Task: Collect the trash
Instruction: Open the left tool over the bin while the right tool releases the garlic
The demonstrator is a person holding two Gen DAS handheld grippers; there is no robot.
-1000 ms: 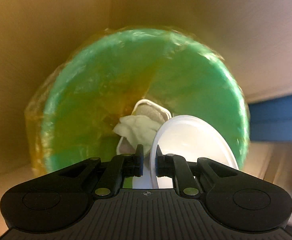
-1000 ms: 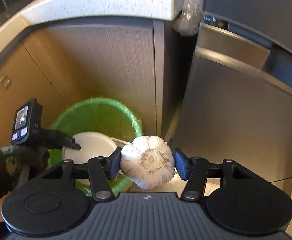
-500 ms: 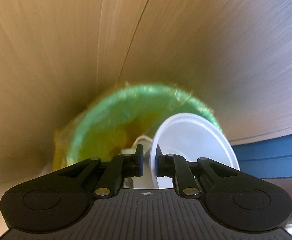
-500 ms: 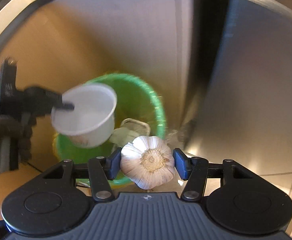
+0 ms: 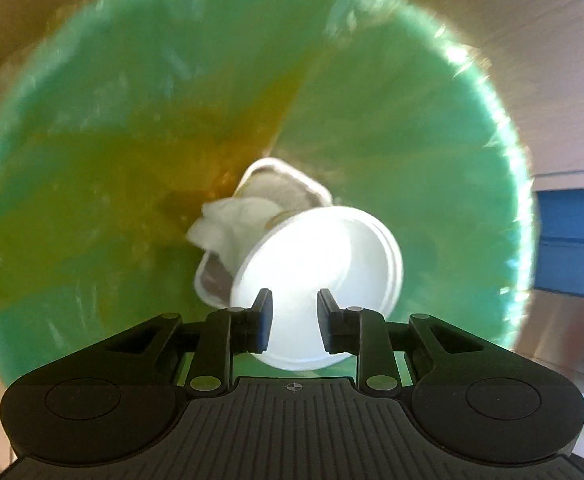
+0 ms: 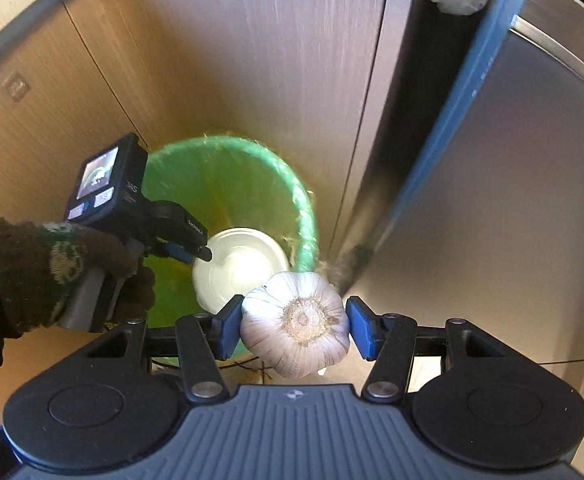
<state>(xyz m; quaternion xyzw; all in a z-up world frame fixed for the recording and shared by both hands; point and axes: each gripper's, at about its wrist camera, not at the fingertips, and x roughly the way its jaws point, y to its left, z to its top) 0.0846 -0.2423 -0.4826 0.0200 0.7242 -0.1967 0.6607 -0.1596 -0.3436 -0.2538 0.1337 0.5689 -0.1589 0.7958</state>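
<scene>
Pointing steeply down into the green-lined trash bin, my left gripper has its jaws opening; the white plastic cup lies past them, free of both pads, tilted with its mouth toward me, atop a crumpled tissue and a foil-lidded tray; my right gripper is clamped on a garlic bulb, root end facing the camera, over the bin's near rim.
</scene>
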